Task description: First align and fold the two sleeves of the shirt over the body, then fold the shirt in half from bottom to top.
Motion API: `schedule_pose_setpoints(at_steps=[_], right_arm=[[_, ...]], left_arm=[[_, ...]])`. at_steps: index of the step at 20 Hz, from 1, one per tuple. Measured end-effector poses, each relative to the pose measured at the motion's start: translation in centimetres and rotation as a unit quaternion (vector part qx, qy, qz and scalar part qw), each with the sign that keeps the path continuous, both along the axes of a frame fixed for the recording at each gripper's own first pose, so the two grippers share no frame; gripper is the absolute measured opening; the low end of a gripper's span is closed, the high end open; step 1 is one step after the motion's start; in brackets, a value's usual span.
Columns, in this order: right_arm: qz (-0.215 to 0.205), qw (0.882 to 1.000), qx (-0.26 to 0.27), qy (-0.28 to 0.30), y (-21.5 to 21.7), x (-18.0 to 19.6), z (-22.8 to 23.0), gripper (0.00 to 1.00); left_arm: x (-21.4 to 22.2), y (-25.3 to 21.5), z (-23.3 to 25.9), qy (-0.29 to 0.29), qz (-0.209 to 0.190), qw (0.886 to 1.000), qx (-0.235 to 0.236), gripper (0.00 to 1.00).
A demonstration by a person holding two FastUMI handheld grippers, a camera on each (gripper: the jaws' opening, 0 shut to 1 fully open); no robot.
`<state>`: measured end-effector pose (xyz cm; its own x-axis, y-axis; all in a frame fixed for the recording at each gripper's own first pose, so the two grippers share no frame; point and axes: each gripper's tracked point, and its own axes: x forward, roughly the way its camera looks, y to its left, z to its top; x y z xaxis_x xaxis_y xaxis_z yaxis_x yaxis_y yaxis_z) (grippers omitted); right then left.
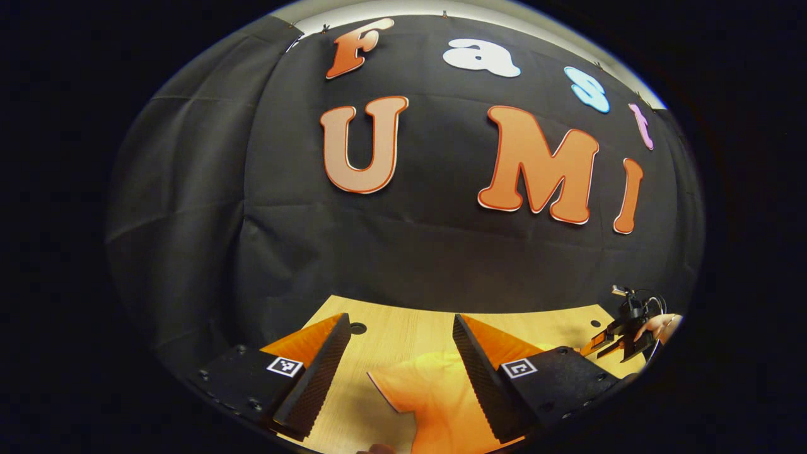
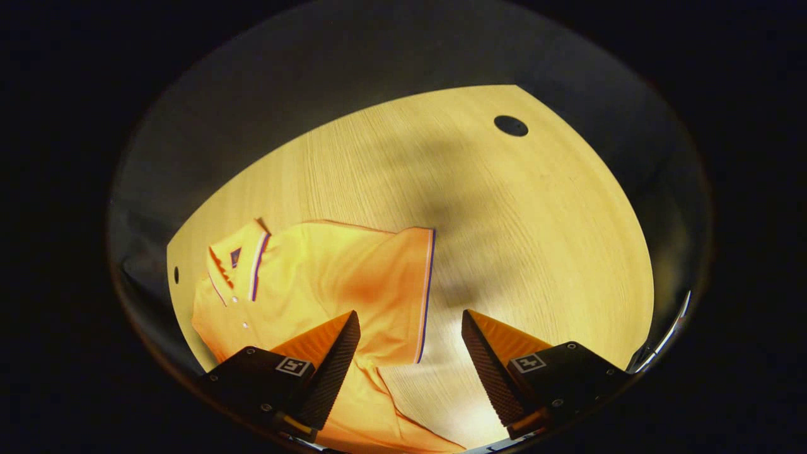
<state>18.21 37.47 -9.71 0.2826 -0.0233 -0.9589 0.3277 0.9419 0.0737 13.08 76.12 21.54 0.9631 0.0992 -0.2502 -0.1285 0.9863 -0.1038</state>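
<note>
Nearest in the left gripper view, the left tool (image 1: 397,366) hangs with its fingers apart over an orange sleeve (image 1: 435,394) of the shirt lying flat on the wooden bench (image 1: 403,328), while the other tool (image 1: 615,337) sits far off to the right in a hand (image 1: 659,326). Seen from the right gripper view, the right tool (image 2: 410,356) is likewise spread wide and grips nothing, above the shirt (image 2: 328,277), which lies on the bench (image 2: 504,221) with its collar (image 2: 243,265) to the left and one striped-cuff sleeve (image 2: 403,296) folded out beneath the fingers.
</note>
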Motion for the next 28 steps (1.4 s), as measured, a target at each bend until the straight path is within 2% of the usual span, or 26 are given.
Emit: schedule_pose_setpoints(at_steps=[3,6,9,12,14,17,18,19,20,21,22,26,28], right_arm=[[-0.019,1.000,-0.001,0.016,0.3,0.7,-1.9,0.98],[-0.022,0.999,-0.019,0.025,-0.3,0.8,-3.5,0.90],[-0.016,0.999,-0.027,0.036,0.2,0.5,-4.5,0.88],[-0.017,0.999,-0.022,0.022,0.7,1.4,-4.1,0.87],[-0.005,0.999,-0.048,0.024,0.3,1.1,-4.4,0.86],[0.005,0.999,-0.050,0.015,0.8,1.3,-4.5,0.71],[0.006,0.999,-0.050,0.012,0.8,1.6,-4.4,0.51],[0.013,0.999,-0.051,0.007,0.9,1.4,-4.2,0.43],[0.025,0.998,-0.051,-0.001,1.1,1.6,-4.2,0.30],[0.028,0.998,-0.048,-0.008,1.2,1.6,-4.2,0.28],[0.017,0.999,-0.047,-0.015,1.2,1.8,-3.9,0.06],[-0.013,0.999,-0.031,-0.034,1.1,1.7,-3.5,0.06],[-0.006,0.997,-0.042,-0.061,1.3,2.3,-2.2,0.06]], left_arm=[[0.6,0.5,-0.9,0.014,0.004,1.000,-0.002,0.98],[0.4,1.2,-1.4,0.018,0.009,1.000,0.000,0.98],[0.2,1.6,-1.8,0.025,0.015,1.000,-0.004,0.98],[0.0,2.2,-2.1,0.028,0.021,0.999,-0.001,0.98],[-0.1,2.3,-2.2,0.029,0.023,0.999,-0.006,0.98],[-0.3,2.4,-2.8,0.034,0.026,0.999,-0.011,0.98],[-0.5,2.4,-2.7,0.036,0.026,0.999,-0.011,0.98],[-0.5,2.5,-3.0,0.038,0.027,0.999,-0.010,0.98],[-0.6,2.6,-3.1,0.039,0.028,0.999,-0.010,0.98],[-0.7,2.7,-3.1,0.039,0.028,0.999,-0.010,0.98],[-0.8,2.8,-3.0,0.040,0.029,0.999,-0.008,0.98],[-1.3,3.8,-2.2,0.031,0.029,0.999,0.006,0.98],[-1.6,4.3,-1.8,0.026,0.026,0.999,0.009,0.98]])
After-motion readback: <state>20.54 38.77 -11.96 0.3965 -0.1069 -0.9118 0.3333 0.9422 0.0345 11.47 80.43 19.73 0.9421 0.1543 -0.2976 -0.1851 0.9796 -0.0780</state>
